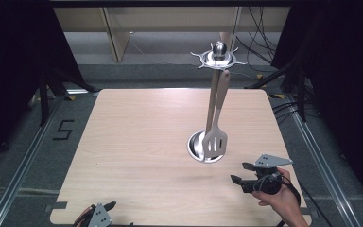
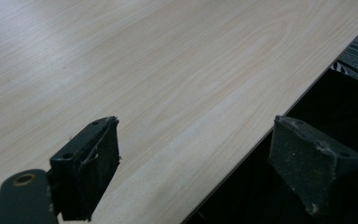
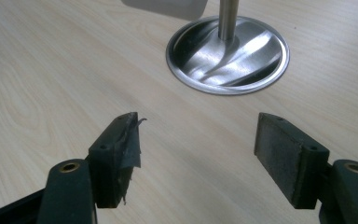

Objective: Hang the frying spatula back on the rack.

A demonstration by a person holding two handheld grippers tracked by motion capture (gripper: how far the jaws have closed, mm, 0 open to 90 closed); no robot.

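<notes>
1. Both sets of jaws are standing wide apart, gripping nothing.
2. I am holding the right gripper (image 1: 240, 173) low over the table (image 1: 137, 142), near and right of the utensil stand (image 1: 217, 56).
3. I am seeing a slotted spatula (image 1: 216, 137) hanging from the stand, over its round steel base (image 3: 228, 56).
4. I am keeping the left gripper (image 1: 105, 208) at the table's near left edge.

The table (image 1: 137, 142) was pale wood-grain laminate, smooth with a soft sheen. Ahead of the right gripper's fingers (image 3: 116, 158), the stand's round base (image 3: 228, 56) was polished, mirror-bright metal. The spatula (image 1: 216, 137) looked like matt, cream plastic. The finger pads were matt black, rough and frayed at the edges.
</notes>
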